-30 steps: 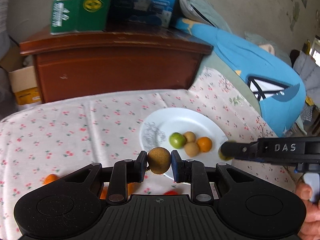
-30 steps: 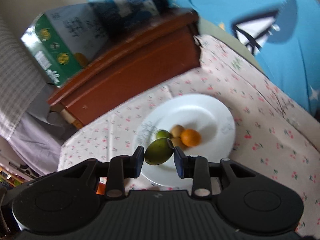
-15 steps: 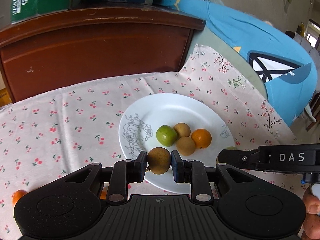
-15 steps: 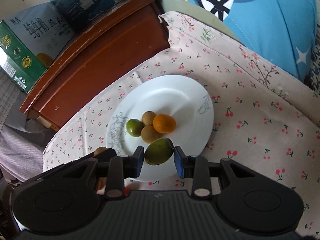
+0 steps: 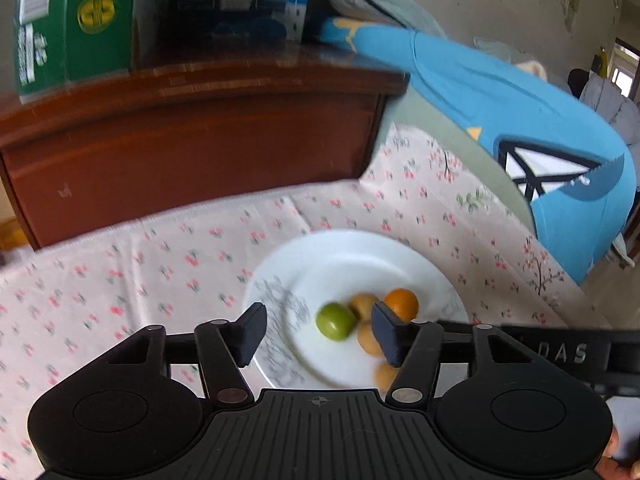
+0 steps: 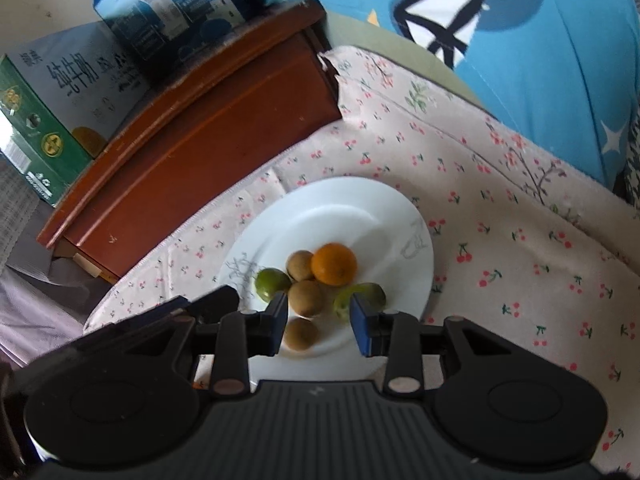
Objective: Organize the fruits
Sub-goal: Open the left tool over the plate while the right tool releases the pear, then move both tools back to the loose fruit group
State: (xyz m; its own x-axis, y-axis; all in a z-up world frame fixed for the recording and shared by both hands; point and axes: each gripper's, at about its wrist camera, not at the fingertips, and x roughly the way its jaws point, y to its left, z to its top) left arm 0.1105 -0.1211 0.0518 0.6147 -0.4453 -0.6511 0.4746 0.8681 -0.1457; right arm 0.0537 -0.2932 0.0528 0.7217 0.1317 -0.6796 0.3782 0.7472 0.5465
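Note:
A white plate (image 6: pixel 360 208) (image 5: pixel 344 256) on the cherry-print cloth holds an orange (image 6: pixel 334 263), a round green fruit (image 6: pixel 272 283), three brown fruits (image 6: pixel 307 298), one of them nearest me (image 6: pixel 301 333), and an oval green fruit (image 6: pixel 360 295). My right gripper (image 6: pixel 319 322) is open and empty above the plate's near rim; its right finger partly covers the oval green fruit. My left gripper (image 5: pixel 318 334) is open and empty above the plate's near side, with the green fruit (image 5: pixel 335 320) and orange (image 5: pixel 401 304) between its fingers in view. The right gripper's body (image 5: pixel 560 354) shows at the right.
A brown wooden cabinet (image 6: pixel 192 140) stands behind the cloth, with green (image 6: pixel 44 120) and blue (image 6: pixel 168 12) cartons on top. A blue cushion (image 6: pixel 540 64) lies at the right. The cloth's far edge (image 5: pixel 180 216) runs along the cabinet.
Both grippers opened. The left let go of its brown fruit and the right let go of its oval green fruit; both now lie on the plate. The left gripper pulled back and up.

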